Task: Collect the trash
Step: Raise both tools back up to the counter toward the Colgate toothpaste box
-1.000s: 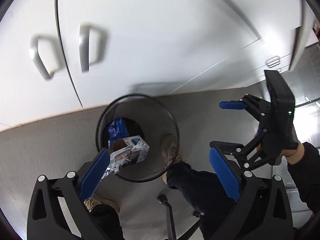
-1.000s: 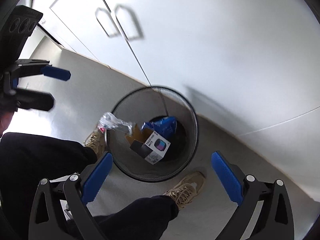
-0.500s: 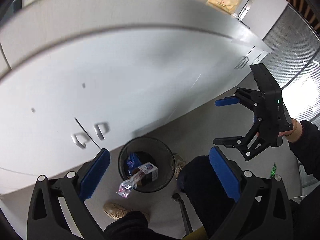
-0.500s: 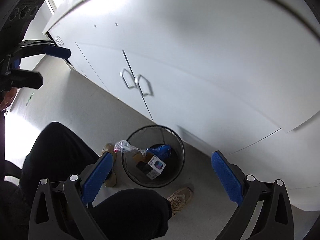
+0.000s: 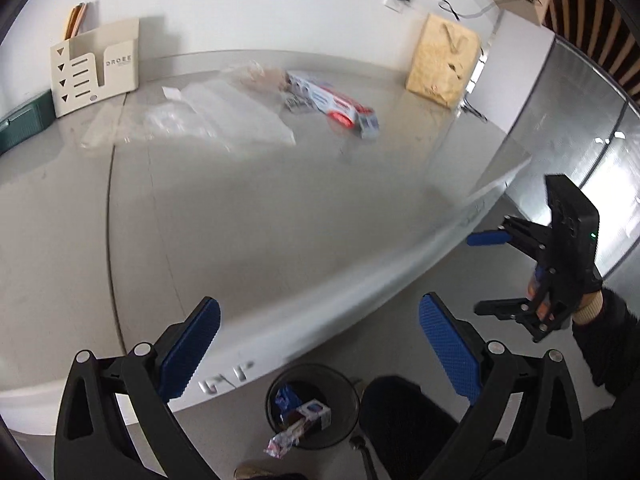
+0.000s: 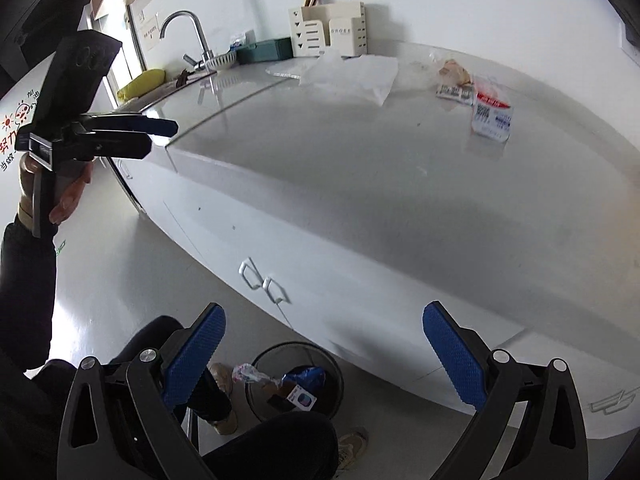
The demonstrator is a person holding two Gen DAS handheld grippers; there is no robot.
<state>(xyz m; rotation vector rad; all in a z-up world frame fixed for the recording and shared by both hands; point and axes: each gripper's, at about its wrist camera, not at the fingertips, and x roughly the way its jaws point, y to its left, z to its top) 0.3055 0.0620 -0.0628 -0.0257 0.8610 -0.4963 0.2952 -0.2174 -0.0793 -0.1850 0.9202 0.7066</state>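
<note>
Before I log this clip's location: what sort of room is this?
Probably an office kitchenette: a long countertop with a sink faucet at its end, white cabinet doors below, and a mesh wastebasket on the floor.

I counted 2 grippers: left gripper (image 5: pixel 316 344) and right gripper (image 6: pixel 326 354), each w/ 2 blue pads, jaws spread wide, nothing between them. On the counter (image 5: pixel 248 216) I saw 2 clear plastic bags (image 5: pixel 208 114), approx., blurred so I couldn't split them for sure; 1 red-and-white wrapper (image 5: pixel 340 108); 1 crumpled tan scrap (image 6: pixel 454 72). 1 mesh bin (image 6: pixel 296 384) on the floor held 3 pcs: 1 blue bag (image 6: pixel 308 376), 1 small box (image 6: pixel 300 400), 1 clear wrapper (image 6: pixel 250 374) over the rim. Also 1 faucet (image 6: pixel 188 36), 2 cabinet handles (image 6: pixel 264 282).
</note>
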